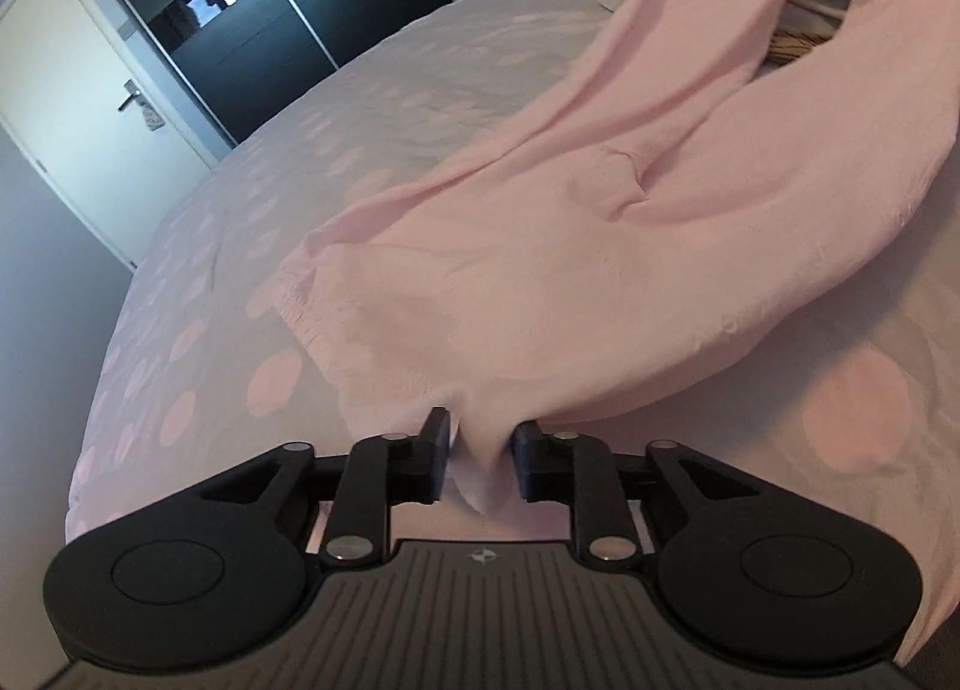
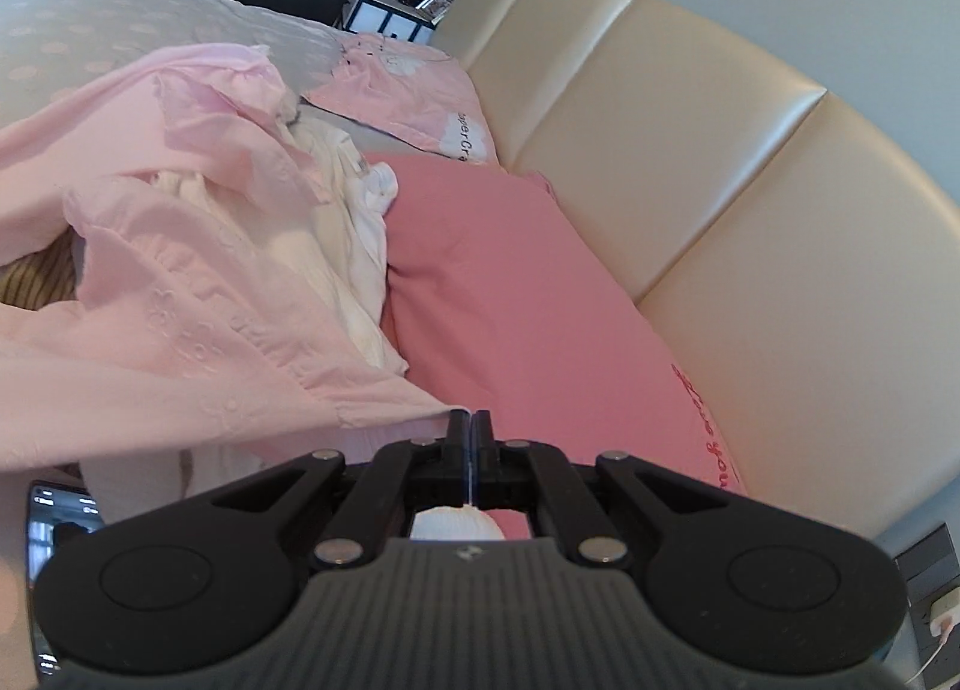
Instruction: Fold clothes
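**Pink garment stretched between two grippers over the bed**

In the left wrist view, a white door and a dark wardrobe are seen at the far left, beyond a bedspread dotted with pale pink spots. The pink garment is spread across the bedspread, running from the upper right down to the left gripper. The jaws of that gripper are parted, and a fold of the garment's edge hangs between them; whether the pads still press on it cannot be told.

In the right wrist view, the pink garment is bunched at the left, draped over a white garment. Its hem is drawn down to the right gripper, whose jaws are closed together on a thin edge of the cloth. A deep pink pillow lies to the right of the gripper, a paler printed pillow behind it, and a cream padded headboard is seen furthest right
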{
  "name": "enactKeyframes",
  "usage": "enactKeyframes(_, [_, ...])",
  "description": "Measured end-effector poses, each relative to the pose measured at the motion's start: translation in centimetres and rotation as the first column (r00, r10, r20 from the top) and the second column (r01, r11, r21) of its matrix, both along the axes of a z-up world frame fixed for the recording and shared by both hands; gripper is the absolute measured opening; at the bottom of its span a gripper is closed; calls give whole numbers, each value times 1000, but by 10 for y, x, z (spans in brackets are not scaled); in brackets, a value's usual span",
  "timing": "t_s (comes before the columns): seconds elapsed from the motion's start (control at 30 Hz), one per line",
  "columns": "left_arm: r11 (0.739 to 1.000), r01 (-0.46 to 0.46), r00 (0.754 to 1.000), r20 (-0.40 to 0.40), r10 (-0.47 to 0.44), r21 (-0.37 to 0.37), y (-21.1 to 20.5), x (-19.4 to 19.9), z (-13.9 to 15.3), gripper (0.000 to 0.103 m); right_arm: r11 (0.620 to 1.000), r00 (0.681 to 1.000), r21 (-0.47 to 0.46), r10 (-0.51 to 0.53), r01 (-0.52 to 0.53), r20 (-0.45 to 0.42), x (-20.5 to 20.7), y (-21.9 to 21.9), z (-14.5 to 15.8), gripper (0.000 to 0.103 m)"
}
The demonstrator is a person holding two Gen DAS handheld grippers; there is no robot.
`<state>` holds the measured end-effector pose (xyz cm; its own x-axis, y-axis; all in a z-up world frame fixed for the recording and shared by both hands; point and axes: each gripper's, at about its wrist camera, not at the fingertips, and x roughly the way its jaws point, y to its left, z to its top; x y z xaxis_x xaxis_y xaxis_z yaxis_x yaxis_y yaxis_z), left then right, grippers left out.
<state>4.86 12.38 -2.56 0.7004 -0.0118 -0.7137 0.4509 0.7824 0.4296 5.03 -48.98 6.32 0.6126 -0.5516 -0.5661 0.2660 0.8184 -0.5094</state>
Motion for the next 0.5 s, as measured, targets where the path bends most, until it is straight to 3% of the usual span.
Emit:
enactKeyframes(0.1, [999, 28, 1000, -13, -28, 19, -1, -10, -7, 46, 999, 1000, -23, -22, 22, -3, 8, -7, -7, 0])
enactKeyframes(0.33, [996, 25, 997, -77, -18, 83, 10, -21, -28, 53, 994, 997, -72, -81, 81, 2, 30, -22, -12, 0])
enactKeyframes(0.5, [992, 1, 998, -65, 8, 129, 14, -18, -44, 53, 991, 995, -98, -96, 94, -11, 40, -25, -13, 0])
